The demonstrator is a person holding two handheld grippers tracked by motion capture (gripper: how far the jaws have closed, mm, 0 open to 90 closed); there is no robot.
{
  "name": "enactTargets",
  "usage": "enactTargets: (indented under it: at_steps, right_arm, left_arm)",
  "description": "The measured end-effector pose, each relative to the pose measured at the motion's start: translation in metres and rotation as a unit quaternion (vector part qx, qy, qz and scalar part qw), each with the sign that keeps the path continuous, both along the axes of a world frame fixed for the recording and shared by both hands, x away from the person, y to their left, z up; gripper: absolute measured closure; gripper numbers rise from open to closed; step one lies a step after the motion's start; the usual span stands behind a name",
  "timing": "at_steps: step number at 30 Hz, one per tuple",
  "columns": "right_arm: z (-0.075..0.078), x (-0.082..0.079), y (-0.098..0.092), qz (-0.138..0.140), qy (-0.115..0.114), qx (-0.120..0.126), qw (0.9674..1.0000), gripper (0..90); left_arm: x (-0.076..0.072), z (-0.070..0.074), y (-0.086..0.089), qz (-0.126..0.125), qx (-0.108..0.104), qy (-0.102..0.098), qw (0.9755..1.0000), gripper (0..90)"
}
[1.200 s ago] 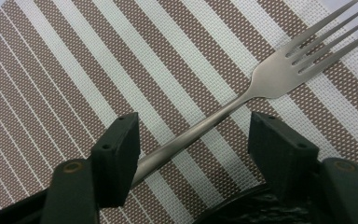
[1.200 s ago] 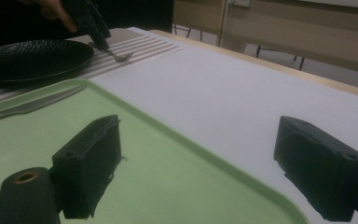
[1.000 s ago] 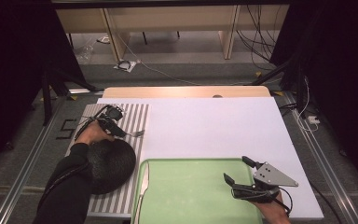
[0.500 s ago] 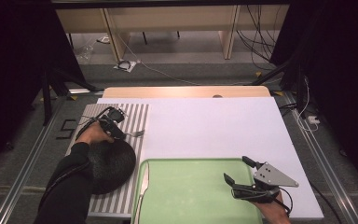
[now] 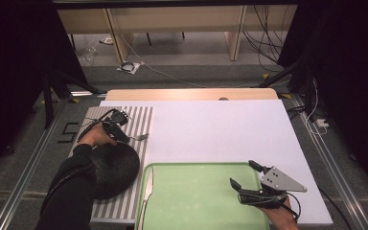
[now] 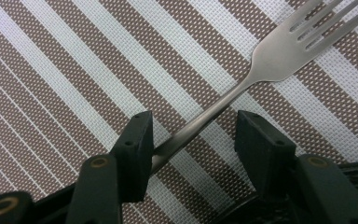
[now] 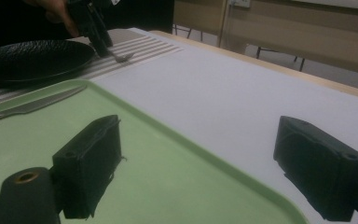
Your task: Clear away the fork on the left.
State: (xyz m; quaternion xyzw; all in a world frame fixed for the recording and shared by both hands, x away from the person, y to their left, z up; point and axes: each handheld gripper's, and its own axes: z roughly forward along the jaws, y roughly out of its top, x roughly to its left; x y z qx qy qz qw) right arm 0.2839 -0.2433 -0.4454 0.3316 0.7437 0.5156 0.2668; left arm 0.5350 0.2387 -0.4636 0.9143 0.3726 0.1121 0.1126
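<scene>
The table is being viewed from above its near side, forward and down, with the floor beyond included. The striped mat is being looked at from very close, almost straight down, by the left gripper view. The green tray is being viewed low and level by the right gripper view; the fork is being shared by all three.

White table: striped mat, green tray.
</scene>
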Motion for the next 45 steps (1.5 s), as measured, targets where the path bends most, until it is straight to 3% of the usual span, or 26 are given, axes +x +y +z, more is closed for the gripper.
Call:
enactTargets:
  at_steps: [7,23,26,35,45]
  right_arm:
    - [-0.0002,0.0000,0.0004,0.001,0.001,-0.001,1.0000,15.8]
    - [0.0000,0.0000,0.0001,0.001,0.000,-0.001,1.0000,15.8]
    - [0.0000,0.0001,0.0000,0.001,0.000,-0.001,1.0000,15.8]
    - [0.0004,-0.0004,-0.0002,0.001,0.000,-0.003,1.0000,15.8]
    - [0.0002,-0.0004,0.0001,0.001,0.002,-0.002,1.0000,15.8]
  left_arm:
    - [0.0013,-0.0006,0.0028,0.009,-0.017,0.012,0.9997,49.1]
    - [0.0022,0.0007,0.0034,0.018,-0.039,0.034,0.9985,68.7]
    - [0.0027,0.0009,0.0031,0.021,-0.032,0.026,0.9990,72.1]
    - [0.0035,0.0012,0.0022,0.028,-0.029,0.033,0.9986,72.8]
    - [0.0024,0.0011,-0.0003,0.013,-0.027,0.033,0.9990,83.0]
